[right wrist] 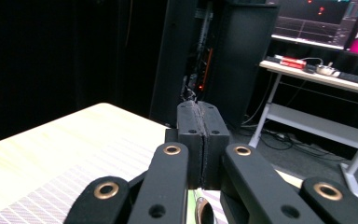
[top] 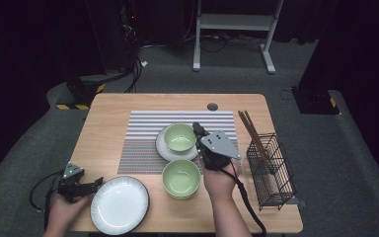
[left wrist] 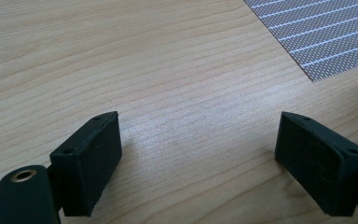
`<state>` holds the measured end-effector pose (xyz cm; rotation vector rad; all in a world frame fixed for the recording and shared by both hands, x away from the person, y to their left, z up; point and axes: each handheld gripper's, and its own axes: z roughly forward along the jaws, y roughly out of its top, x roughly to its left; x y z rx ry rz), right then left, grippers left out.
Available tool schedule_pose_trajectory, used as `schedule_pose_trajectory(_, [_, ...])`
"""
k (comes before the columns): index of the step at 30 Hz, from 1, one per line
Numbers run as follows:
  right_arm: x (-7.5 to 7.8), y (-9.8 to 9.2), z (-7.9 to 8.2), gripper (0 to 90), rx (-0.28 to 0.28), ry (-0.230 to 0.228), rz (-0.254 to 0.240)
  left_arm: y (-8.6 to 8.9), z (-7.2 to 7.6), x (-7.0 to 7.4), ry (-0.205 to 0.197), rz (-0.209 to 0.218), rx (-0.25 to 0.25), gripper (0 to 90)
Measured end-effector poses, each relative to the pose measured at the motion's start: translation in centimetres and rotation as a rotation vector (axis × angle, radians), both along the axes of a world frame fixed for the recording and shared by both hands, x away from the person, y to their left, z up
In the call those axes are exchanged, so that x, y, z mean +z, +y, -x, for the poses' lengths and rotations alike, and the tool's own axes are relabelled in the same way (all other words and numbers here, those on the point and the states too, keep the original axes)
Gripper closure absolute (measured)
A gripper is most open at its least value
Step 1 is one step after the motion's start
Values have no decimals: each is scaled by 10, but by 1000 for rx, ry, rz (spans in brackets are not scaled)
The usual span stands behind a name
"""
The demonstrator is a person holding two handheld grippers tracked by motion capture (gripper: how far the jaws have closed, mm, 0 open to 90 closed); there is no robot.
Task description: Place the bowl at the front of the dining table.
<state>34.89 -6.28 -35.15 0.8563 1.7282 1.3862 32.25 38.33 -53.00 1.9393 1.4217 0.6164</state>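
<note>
Right gripper (top: 197, 129) clenched, empty — over bowl (top: 179, 136) | left gripper (left wrist: 198, 149) released — plate (top: 120, 204) edge cut off

Pale wood-grain table (top: 108, 118), grey placemat (top: 143, 136) with thin white stripes, two light green bowls (top: 180, 137) (top: 181, 177), white saucer (top: 165, 150), white plate (top: 120, 205) with dark, perhaps finely ribbed rim, black wire basket (top: 271, 170), brown chopsticks (top: 249, 128).

table (top: 108, 118): showing pale wood grain, smooth, faintly sheened
placemat (top: 143, 133): looking woven, striped, matt
green bowls (top: 181, 177): shining glossy, glazed
plate (top: 120, 204): gleaming, ribbed rim
basket (top: 271, 170): appearing black wire metal
</note>
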Motion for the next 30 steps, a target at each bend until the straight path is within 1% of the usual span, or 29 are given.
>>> schedule_pose_trajectory(8, [-5, 17, -6, 893, 32, 6, 2, 0, 0, 0, -2, 3, 4, 152])
schedule_pose_trajectory(17, [-16, 29, -12, 893, 60, 27, 27, 0, 1, 0, -6, 3, 7, 168])
schedule_pose_trajectory(25, [-24, 36, -14, 893, 80, 37, 43, 0, 1, 0, -6, 2, 7, 168])
schedule_pose_trajectory(28, [-29, 37, -16, 893, 84, 47, 47, 0, 1, 0, -6, 3, 7, 168])
schedule_pose_trajectory(30, [-35, 38, -17, 892, 88, 62, 46, 0, 1, 0, -6, 3, 6, 169])
